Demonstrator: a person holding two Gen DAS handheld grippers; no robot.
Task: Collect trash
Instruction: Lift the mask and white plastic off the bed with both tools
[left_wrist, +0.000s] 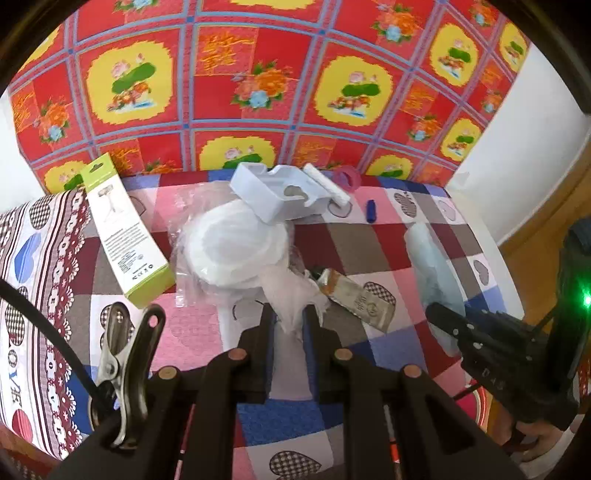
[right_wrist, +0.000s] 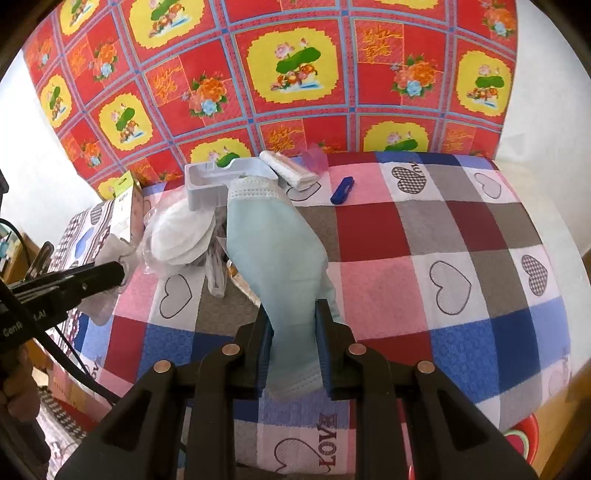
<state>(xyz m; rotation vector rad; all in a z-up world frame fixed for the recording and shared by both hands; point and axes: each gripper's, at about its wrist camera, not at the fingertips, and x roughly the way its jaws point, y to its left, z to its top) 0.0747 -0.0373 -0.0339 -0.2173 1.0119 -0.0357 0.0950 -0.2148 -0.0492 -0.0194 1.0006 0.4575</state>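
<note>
pleated blue mask, crumpled white tissue

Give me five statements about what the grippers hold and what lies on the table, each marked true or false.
1. The right gripper is shut on a blue mask. True.
2. The left gripper is open and holds nothing. False: it is shut on a white tissue.
3. A blue pen cap lies on the cloth. True.
4. The green box lies between the right gripper's fingers. False: it lies on the table at the left.
5. The white tray sits near the table's far edge. True.
</note>
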